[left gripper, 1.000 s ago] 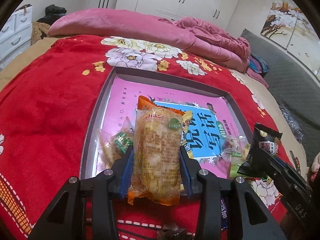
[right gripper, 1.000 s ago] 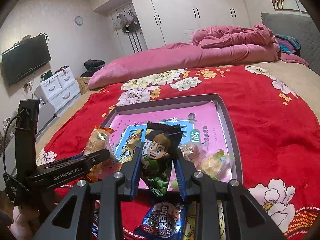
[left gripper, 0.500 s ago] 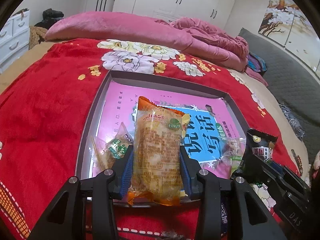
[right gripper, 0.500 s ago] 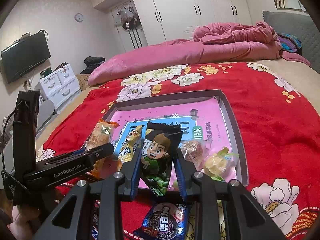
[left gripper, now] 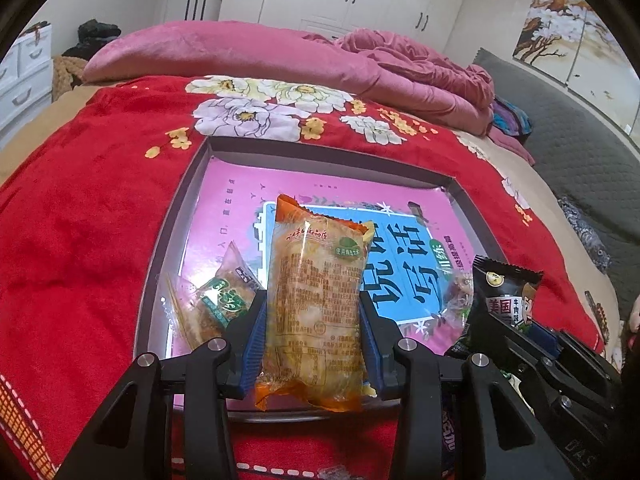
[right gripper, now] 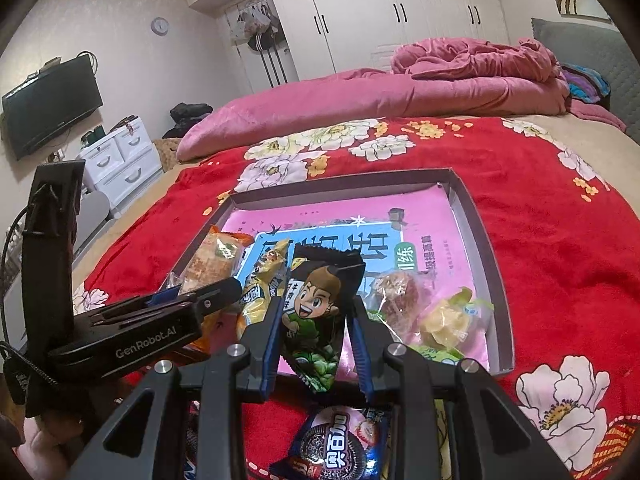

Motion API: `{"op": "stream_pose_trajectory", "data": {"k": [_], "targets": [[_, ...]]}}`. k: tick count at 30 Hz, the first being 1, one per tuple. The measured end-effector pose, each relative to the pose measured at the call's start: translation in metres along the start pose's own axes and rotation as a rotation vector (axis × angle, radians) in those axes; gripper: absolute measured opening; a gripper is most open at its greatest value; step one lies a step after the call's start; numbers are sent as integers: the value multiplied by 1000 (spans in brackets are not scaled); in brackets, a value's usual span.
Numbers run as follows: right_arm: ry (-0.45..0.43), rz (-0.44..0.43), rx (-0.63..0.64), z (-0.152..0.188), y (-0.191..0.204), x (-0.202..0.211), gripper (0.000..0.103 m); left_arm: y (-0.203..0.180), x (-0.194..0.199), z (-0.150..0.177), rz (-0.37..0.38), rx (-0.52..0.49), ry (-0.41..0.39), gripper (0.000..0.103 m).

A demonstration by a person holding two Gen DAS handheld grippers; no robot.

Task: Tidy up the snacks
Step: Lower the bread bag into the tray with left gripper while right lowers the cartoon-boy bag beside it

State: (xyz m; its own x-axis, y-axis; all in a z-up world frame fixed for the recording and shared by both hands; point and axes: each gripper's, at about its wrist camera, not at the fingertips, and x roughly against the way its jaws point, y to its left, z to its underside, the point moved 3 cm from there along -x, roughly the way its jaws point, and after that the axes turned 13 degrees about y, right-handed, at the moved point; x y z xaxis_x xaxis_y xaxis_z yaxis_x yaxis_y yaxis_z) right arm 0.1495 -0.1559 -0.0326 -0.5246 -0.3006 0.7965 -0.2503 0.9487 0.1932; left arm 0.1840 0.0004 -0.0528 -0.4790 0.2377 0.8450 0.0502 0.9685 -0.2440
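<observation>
Hand-held gripper left (left gripper: 316,320) clamps my orange snack pack (left gripper: 316,304), right (right gripper: 314,316) pinches the black packet (right gripper: 320,308); I'd lower both into the tray (right gripper: 484,240) before releasing.

A red floral blanket (left gripper: 84,240) is covering the bed. A pink duvet (right gripper: 400,92) is lying bunched behind it. A television (right gripper: 50,108) is hanging above a white drawer unit (right gripper: 120,160). White wardrobes (right gripper: 400,12) are lining the far wall.

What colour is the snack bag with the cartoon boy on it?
Black, with a green bottom; the cartoon snack bag shows best in the right wrist view.
</observation>
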Motion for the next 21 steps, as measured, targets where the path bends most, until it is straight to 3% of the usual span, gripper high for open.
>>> {"op": "stream_pose_trajectory", "data": {"k": [21], "targets": [[59, -12, 0, 1, 1, -17, 33, -3, -10, -2, 2, -15, 20, 43]]}}
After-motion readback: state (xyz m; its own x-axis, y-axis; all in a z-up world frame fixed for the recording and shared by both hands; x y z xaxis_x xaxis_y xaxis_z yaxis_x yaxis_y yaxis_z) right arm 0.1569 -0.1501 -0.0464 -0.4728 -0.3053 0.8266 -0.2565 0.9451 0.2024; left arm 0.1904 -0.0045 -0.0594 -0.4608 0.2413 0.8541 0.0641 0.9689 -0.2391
